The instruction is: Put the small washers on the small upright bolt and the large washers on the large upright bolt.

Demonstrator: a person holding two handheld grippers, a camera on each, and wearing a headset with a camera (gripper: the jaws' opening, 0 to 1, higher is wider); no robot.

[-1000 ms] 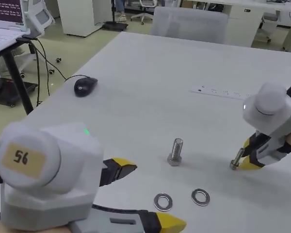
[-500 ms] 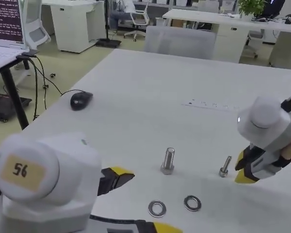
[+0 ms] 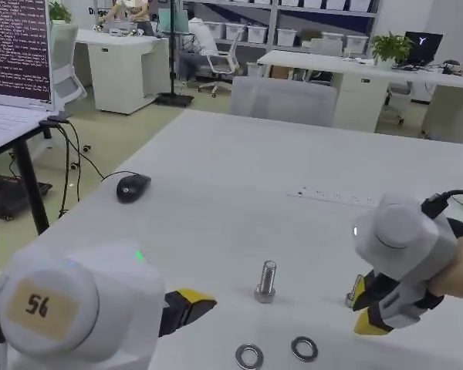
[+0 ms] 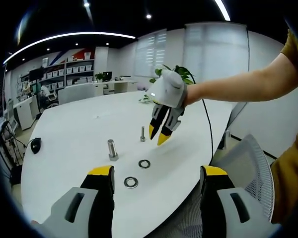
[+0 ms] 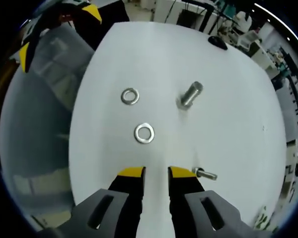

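The large bolt [image 3: 266, 281] stands upright on the white table, head down. To its right, the small bolt [image 3: 354, 290] also stands upright, partly hidden by my right gripper [image 3: 363, 309]. That gripper [image 5: 156, 172] is open by a narrow gap with nothing in it, and the small bolt [image 5: 204, 174] is just outside its right jaw. Two washers [image 3: 249, 356] [image 3: 304, 349] lie flat in front of the bolts. My left gripper [image 4: 157, 171] is wide open and empty, well short of the washers [image 4: 130, 182] [image 4: 144, 163].
A black mouse [image 3: 133, 186] lies at the table's left edge and a white power strip [image 3: 332, 197] lies farther back. A grey chair [image 3: 282, 100] stands beyond the far edge. A laptop [image 3: 15, 62] sits on a stand to the left.
My right gripper has let go of the small bolt, which now stands free beside its jaws, and has drawn back slightly. The head camera tilted up. My left gripper stayed open.
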